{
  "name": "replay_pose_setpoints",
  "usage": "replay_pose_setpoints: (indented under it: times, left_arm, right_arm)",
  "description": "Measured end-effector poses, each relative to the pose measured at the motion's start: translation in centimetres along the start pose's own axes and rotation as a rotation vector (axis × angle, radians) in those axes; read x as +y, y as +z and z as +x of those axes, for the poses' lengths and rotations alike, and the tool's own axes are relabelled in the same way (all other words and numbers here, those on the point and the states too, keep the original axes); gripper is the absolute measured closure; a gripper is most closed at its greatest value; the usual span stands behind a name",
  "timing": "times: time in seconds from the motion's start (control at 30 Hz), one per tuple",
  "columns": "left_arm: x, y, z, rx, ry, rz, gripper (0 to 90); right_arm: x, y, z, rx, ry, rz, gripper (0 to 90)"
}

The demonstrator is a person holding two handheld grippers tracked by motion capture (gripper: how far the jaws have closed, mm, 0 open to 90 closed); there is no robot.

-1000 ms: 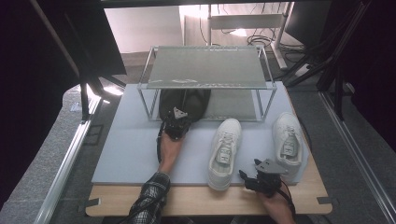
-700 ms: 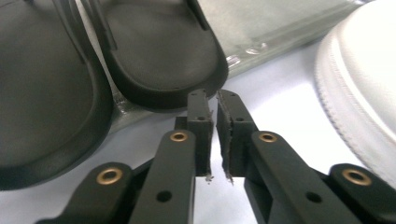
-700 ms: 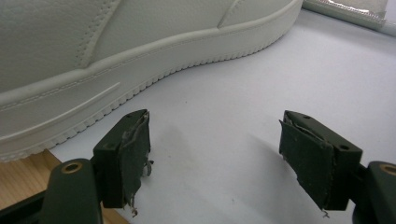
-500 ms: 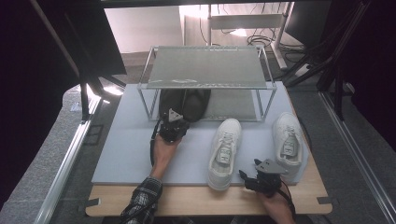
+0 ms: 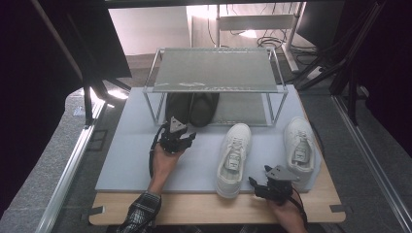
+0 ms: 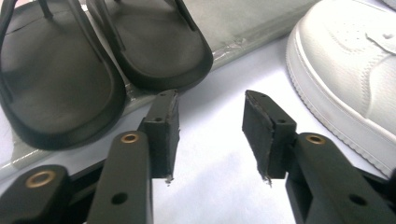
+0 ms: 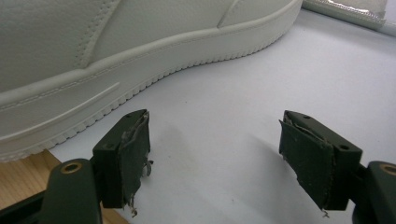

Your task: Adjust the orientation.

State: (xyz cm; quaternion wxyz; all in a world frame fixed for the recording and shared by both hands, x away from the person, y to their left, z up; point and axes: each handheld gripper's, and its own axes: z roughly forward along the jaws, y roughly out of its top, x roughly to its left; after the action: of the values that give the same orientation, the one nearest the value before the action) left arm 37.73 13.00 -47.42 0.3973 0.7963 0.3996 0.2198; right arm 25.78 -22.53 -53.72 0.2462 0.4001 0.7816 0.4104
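Two black sandals lie side by side on the lower level of a wire rack. My left gripper hovers just in front of them over the grey mat. In the left gripper view it is open and empty, with the sandals' heels just ahead. Two white sneakers rest on the mat. Near the front edge between them, my right gripper is open beside one sneaker's sole.
The rack's top shelf is bare mesh, and its thin legs stand on the mat. A wooden table edge runs along the front. Bare mat lies at the left. Dark frames and cables surround the table.
My left gripper has drawn back a little from the sandals toward the person, and the forearm has retreated. The right gripper has stayed in place.
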Motion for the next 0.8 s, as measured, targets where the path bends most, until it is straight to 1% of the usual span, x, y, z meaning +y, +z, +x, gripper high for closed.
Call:
replay_pose_setpoints:
  times: [0.17,0.27,0.37,0.57,0.63,0.8]
  left_arm:
    - [-0.4,-1.1,-0.1,-0.004,-0.006,-0.005,48.4]
    - [-0.7,-1.7,-0.2,-0.013,-0.007,0.000,45.4]
    - [-1.1,-2.3,-0.4,-0.022,-0.005,0.005,40.1]
    - [-1.7,-3.7,-0.8,-0.013,0.012,0.004,31.8]
    - [-1.8,-4.3,-0.9,-0.018,0.011,0.000,29.3]
    - [-2.6,-5.5,-1.2,-0.015,0.015,-0.002,24.1]
  right_arm:
    - [0.0,0.0,0.0,0.000,0.001,0.000,24.9]
    - [0.0,0.0,0.0,-0.001,0.001,0.000,24.9]
    - [0.0,0.0,0.0,-0.001,0.001,0.000,24.9]
    - [0.0,0.0,0.0,-0.001,0.001,0.000,24.9]
    - [0.0,0.0,0.0,-0.001,0.001,0.001,24.9]
    - [0.0,0.0,0.0,-0.001,0.000,0.000,24.9]
